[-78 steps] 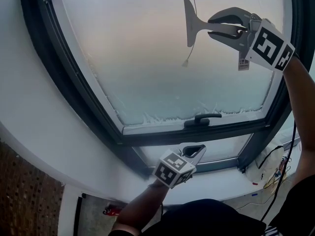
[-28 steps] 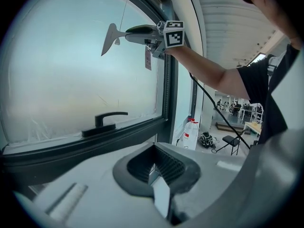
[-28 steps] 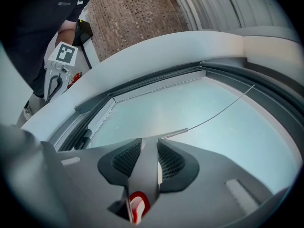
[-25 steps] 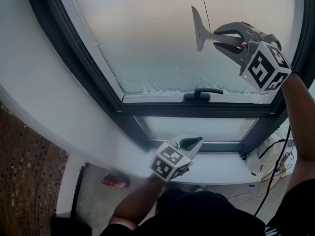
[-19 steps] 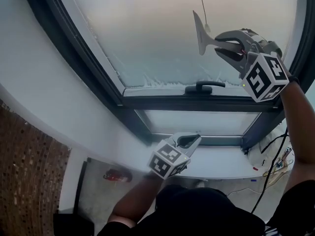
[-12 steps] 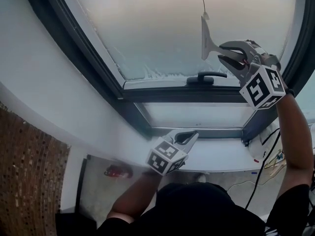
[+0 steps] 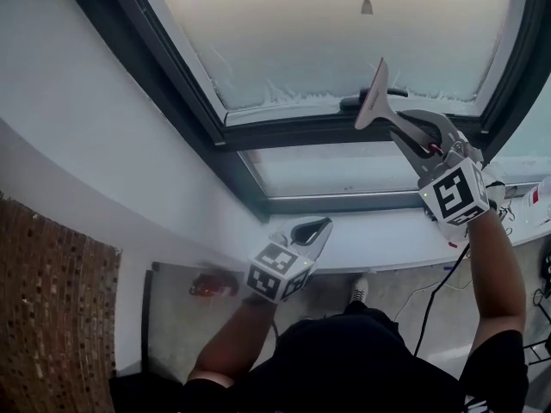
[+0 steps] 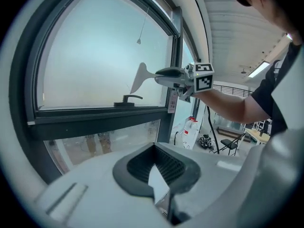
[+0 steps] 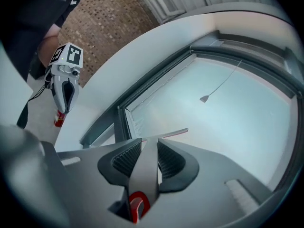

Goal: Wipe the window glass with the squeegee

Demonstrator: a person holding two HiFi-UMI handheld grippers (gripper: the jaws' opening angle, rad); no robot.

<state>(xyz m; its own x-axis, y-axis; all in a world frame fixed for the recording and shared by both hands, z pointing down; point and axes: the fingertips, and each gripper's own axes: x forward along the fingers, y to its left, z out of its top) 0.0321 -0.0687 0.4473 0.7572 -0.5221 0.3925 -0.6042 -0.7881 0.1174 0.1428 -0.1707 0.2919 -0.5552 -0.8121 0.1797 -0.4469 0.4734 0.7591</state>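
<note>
- We found the right gripper [image 7: 411, 132] clamped on the handle of the squeegee [image 7: 375, 101], at 2 o'clock in the head view.
- The blade lay at the lower edge of the window glass [image 7: 327, 24], just beside the window handle [image 7: 349, 103]. We could not confirm contact with the pane.
- The left gripper [image 7: 312, 231] hung at 6 o'clock, its jaws pressed together on nothing, well apart from the glass.
- We judged a wiping pass to be at its bottom end. The next move called for raising the blade toward 12 o'clock and setting it flat on an unwiped strip.
</note>
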